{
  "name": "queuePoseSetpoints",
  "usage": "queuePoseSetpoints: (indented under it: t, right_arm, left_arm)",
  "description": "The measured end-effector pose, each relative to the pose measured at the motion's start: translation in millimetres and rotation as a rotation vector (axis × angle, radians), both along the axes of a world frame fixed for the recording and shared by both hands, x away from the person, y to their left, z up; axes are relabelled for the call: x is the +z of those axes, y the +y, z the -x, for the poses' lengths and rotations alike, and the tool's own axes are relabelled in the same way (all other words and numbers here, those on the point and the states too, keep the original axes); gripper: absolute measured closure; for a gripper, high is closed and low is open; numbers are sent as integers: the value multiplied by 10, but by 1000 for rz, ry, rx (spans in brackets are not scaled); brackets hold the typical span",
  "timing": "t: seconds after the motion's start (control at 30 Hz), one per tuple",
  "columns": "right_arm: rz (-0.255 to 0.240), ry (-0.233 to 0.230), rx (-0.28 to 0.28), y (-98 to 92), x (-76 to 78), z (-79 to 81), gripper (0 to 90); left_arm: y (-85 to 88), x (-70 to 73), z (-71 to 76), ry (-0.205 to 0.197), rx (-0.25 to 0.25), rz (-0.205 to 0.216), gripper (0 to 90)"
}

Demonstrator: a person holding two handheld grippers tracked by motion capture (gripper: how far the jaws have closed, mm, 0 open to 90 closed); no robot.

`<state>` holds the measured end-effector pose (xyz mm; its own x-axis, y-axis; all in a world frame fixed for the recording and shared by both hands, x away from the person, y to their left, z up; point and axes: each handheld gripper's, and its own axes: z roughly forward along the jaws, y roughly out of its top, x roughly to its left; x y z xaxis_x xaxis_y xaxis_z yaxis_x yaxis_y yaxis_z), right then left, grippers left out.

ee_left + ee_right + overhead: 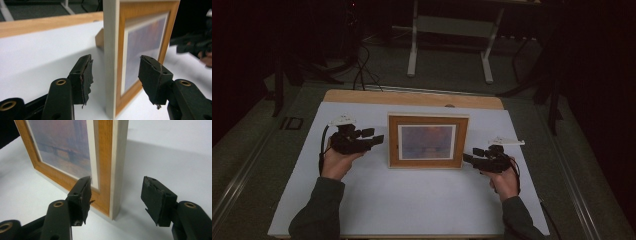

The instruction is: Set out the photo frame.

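A wooden picture frame [428, 141] with a hazy purple picture stands upright on the white tabletop [412, 200]. My left gripper [374, 136] is level at the frame's left side. In the left gripper view the frame's pale side edge [111, 50] stands between the open jaws of the left gripper [115, 75], and neither pad touches it. My right gripper [468, 158] is at the frame's lower right corner. There the right gripper [116, 195] is open astride the frame's edge [117, 170], with gaps on both sides.
The white surface ends in a bare wooden strip [412, 97] behind the frame. Beyond the table a white stand [452, 45] and cables lie on the dark floor. The other hand's gripper [195, 45] shows past the frame in the left gripper view.
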<state>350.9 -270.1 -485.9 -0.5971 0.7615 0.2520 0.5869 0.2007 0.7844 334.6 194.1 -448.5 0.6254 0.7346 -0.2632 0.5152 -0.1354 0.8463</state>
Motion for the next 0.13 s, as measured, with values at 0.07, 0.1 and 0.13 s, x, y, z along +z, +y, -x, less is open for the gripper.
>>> queuePoseSetpoints:
  t: [0.07, 0.1, 0.13]
  right_arm:
    - [-7, -1, -11, -34, -21, 28, 395]
    - [-1, -1, -23, -56, -32, 45, 391]
    - [4, -2, -36, -83, -45, 65, 385]
  left_arm:
    - [0, -86, 84, 7, 10, -26, 443]
    - [-4, -134, 124, 8, 14, -50, 438]
    - [-5, -184, 161, 15, 20, -66, 431]
